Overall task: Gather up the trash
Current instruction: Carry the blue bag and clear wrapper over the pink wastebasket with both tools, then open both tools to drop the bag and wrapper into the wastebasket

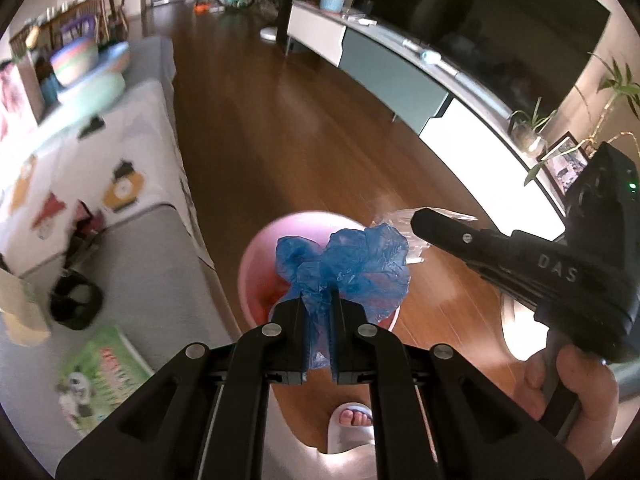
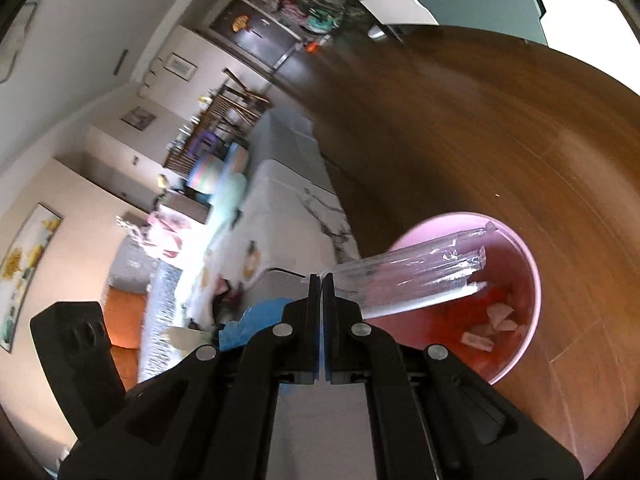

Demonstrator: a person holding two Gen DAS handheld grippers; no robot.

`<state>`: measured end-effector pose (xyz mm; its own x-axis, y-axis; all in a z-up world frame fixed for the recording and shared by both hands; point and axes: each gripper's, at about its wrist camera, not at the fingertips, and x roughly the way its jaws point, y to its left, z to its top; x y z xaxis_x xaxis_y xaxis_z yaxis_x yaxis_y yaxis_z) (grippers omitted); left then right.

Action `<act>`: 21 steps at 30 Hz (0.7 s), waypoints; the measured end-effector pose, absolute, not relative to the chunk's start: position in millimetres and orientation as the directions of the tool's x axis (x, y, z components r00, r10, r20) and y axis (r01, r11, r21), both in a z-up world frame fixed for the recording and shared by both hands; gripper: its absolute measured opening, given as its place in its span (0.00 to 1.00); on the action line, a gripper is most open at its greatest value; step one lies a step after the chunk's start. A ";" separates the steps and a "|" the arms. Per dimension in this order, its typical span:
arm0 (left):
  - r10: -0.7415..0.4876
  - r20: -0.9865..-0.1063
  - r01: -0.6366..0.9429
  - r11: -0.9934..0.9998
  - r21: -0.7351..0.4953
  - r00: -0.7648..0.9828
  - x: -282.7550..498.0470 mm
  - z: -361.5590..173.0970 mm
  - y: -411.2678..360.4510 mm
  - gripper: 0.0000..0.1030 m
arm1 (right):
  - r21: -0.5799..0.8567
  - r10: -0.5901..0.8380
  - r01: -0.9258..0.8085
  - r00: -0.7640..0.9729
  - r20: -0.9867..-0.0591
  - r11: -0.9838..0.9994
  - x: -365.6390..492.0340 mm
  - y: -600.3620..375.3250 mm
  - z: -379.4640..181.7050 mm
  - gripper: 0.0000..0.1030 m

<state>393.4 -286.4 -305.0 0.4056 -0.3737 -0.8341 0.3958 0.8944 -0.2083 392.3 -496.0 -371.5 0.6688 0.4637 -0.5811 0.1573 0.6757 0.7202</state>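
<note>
Blue crumpled plastic film (image 1: 348, 264) is pinched between the fingers (image 1: 296, 332) of the left gripper (image 1: 320, 320), which are closed tight on a twisted tail of it; the bulk of the wad fans out ahead of the tips. It hangs directly over the pink bin (image 1: 256, 264), so a release here would likely drop it inside

Right gripper (image 2: 321, 300): fingers (image 2: 310, 312) pressed together with almost no gap, clamping one end of a clear plastic wrapper (image 2: 412, 276). The wrapper sticks forward and slightly up, its free end reaching over the bin's mouth. Gripping at the end keeps the long piece pointed at the opening

In the left view the right gripper comes in from the right side, held in a hand (image 1: 568, 384), its tip beside the blue film, both loads converging on the same target

Bin stands on the wood floor (image 1: 280, 120), just beside the grey sofa (image 1: 160, 280). Inside, on the reddish bottom, a few pale paper scraps (image 2: 492, 324) already lie

Farther off: a long low TV cabinet (image 1: 384, 64) along the wall, bicycles at the room's far end, blurred

Judgement: both pieces are at the drop stage
</note>
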 end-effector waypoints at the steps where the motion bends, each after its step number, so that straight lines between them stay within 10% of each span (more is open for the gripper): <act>1: -0.370 -0.839 0.392 0.896 -0.209 0.398 396.4 -311.1 -288.4 0.07 | 0.713 0.461 0.176 0.653 -0.601 0.679 396.6 -497.3 -379.0 0.02; 21: -0.317 -0.893 0.420 0.892 -0.166 0.320 419.5 -367.0 -311.9 0.14 | 0.592 0.403 0.255 0.528 -0.748 0.764 415.6 -483.5 -421.6 0.09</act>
<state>419.5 -311.9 -367.0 0.3196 -0.3167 -0.8931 0.4198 0.8923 -0.1662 415.6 -483.5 -421.6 0.5275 0.4034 -0.7476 0.2548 0.7644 0.5923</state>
